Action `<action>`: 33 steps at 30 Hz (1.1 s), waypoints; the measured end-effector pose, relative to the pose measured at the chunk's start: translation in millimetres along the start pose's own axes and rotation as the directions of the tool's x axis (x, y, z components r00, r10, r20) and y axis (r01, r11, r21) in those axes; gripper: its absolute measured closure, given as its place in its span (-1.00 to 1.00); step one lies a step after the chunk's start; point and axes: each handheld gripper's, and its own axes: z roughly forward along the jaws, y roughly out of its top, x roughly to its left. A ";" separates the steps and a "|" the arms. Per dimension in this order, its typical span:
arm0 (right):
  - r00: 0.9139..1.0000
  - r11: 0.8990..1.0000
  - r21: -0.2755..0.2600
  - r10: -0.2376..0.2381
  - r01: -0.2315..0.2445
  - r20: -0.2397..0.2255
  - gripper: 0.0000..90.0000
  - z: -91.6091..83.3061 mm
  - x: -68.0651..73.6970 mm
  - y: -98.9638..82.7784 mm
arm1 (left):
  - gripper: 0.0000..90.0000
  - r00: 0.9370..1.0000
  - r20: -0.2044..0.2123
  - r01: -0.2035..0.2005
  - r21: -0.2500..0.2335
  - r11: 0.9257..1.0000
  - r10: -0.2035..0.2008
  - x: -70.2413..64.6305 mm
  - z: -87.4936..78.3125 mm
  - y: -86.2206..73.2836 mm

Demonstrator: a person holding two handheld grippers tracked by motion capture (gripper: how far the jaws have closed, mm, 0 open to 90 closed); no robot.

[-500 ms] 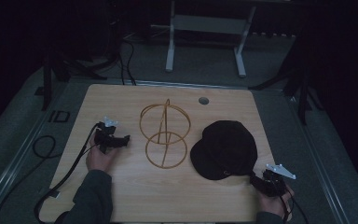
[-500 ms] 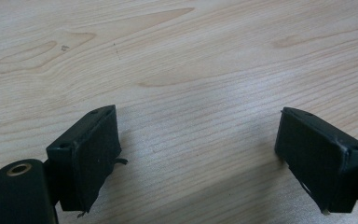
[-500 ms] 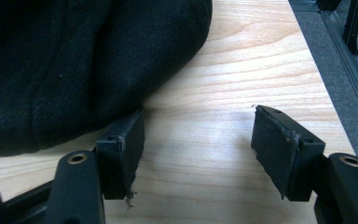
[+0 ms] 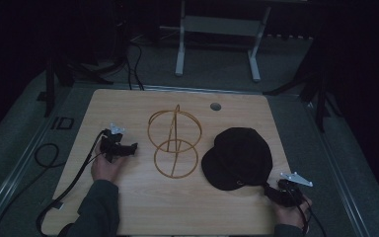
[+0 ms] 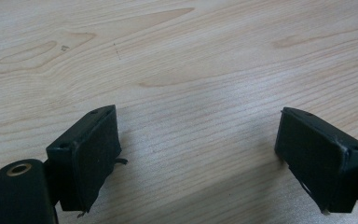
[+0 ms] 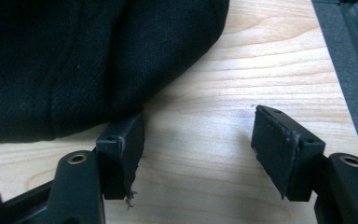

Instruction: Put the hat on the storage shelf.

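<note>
Nothing much is shifting since half a second ago: your two hands are staying where they were, and the black cap and the wire stand are lying in the same spots on the wooden table (image 4: 128, 207).

You are holding the left gripper (image 4: 128, 148) low over the left side of the table, its jaws spread wide with bare wood grain showing between them in the left gripper view (image 5: 198, 154). It is pointing toward the gold wire stand (image 4: 173, 143), which is sitting near the table's middle: two rings joined by upright loops, well apart from your jaws.

You are keeping the right gripper (image 4: 271, 190) at the near right corner, its jaws also parted and gripping nothing. In the right gripper view (image 6: 198, 154), one jaw is sitting right at the edge of the black cap (image 6: 74, 60), seemingly touching the fabric, while the other is standing over bare wood. From the high view, the black cap (image 4: 237, 158) is lying flat just right of the stand.

A small round hole (image 4: 215, 106) is showing near the far edge of the table.
</note>
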 end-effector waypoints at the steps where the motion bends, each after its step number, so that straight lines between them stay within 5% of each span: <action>1: 1.000 1.000 0.006 -0.007 0.007 -0.006 -0.23 -0.1 -0.5 0.7 | -0.70 1.000 -0.001 0.000 -0.002 1.000 0.000 0.0 0.4 0.2; 11: 0.991 0.992 0.073 -0.095 0.102 -0.090 -0.01 -3.2 5.0 8.4 | -0.70 1.000 0.000 0.000 -0.002 1.000 0.000 0.1 0.6 0.5; 26: 0.979 0.981 0.079 -0.171 0.180 -0.111 -0.07 -30.0 18.2 15.5 | -0.70 1.000 0.000 0.000 -0.002 1.000 0.000 0.0 0.7 0.5; 33: 0.967 0.972 0.060 -0.218 0.227 -0.135 -0.06 -45.5 32.1 20.5 | -0.70 1.000 0.000 0.001 -0.003 1.000 -0.001 0.0 0.7 0.5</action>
